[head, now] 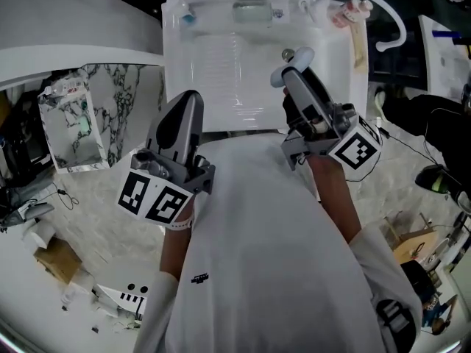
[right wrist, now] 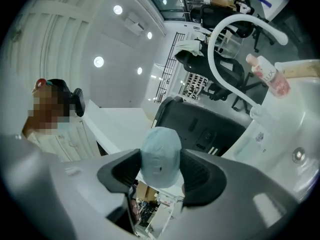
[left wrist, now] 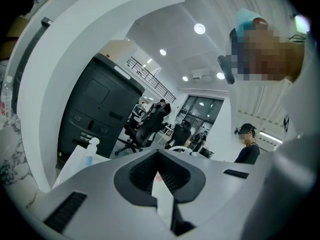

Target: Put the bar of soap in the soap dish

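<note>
Soap bar, pale blue-green and rounded (right wrist: 160,156), sits right in the grip of the right gripper (right wrist: 161,170), pinched between its two dark ribbed pads (right wrist: 200,173), one jaw on each side of it. From the head view that right gripper (head: 293,68) is out over the front right part of the white ribbed sink basin (head: 221,72), with the soap (head: 300,56) showing as a pale lump at its tip. Up on the back ledge of the sink lies the pale green rectangular soap dish (head: 252,11), well apart from the soap and off to its left. A white curved faucet pipe (head: 383,13) arches at the sink's right corner, a pink bottle (head: 352,9) just beside it. Over on the other side, the left gripper (head: 188,101) hangs at the sink's near left edge, jaws drawn together at the tips with nothing between them (left wrist: 159,156).
</note>
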Available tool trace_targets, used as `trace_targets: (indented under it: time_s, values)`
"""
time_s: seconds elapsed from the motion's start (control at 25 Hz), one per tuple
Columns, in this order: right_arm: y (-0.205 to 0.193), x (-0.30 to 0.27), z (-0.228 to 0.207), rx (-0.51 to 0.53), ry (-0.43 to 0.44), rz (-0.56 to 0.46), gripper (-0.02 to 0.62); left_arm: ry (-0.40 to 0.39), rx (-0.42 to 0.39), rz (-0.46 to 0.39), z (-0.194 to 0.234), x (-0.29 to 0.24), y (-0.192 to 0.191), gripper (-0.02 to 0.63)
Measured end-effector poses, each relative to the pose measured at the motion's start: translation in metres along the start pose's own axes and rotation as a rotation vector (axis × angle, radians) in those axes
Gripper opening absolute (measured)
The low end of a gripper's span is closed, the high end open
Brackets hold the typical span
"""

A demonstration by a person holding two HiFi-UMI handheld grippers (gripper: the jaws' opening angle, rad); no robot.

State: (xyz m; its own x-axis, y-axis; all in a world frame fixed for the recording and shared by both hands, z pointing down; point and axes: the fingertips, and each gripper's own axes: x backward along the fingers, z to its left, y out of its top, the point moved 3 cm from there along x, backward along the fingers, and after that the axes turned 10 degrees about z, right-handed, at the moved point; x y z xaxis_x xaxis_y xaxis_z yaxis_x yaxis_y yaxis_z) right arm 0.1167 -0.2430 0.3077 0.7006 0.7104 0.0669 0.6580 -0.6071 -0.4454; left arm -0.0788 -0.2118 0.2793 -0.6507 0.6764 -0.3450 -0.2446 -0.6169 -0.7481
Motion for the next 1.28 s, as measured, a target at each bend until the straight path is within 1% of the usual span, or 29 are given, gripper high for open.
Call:
trace_targets:
  time_s: [0.16,0.4,0.52,0.68,0.92,1.12,1.28]
  values:
    - [0.008,-0.004,-0.005,0.007,0.006,0.023,0.264,0.014,0.011,-0.011,-0.004,-0.009,-0.003,0.009]
    - [0.012,-0.01,-0.014,0.011,-0.013,0.041,0.264,0.011,0.023,-0.005,-0.006,-0.019,-0.005,0.009]
    - [0.011,-0.017,-0.019,0.024,-0.032,0.057,0.264,0.012,0.03,0.0,-0.004,-0.022,-0.007,0.009]
    - [0.012,-0.031,-0.03,0.052,-0.068,0.105,0.264,0.02,0.032,0.004,0.0,-0.027,-0.008,0.009]
    - [0.014,-0.055,-0.049,0.123,-0.118,0.169,0.264,0.031,0.035,0.007,0.005,-0.03,-0.008,0.009]
    - [0.023,-0.076,-0.069,0.239,-0.187,0.212,0.264,0.035,0.037,-0.001,0.009,-0.036,-0.008,0.009]
    - [0.029,-0.093,-0.09,0.324,-0.264,0.242,0.264,0.036,0.035,0.003,0.008,-0.039,-0.009,0.009]
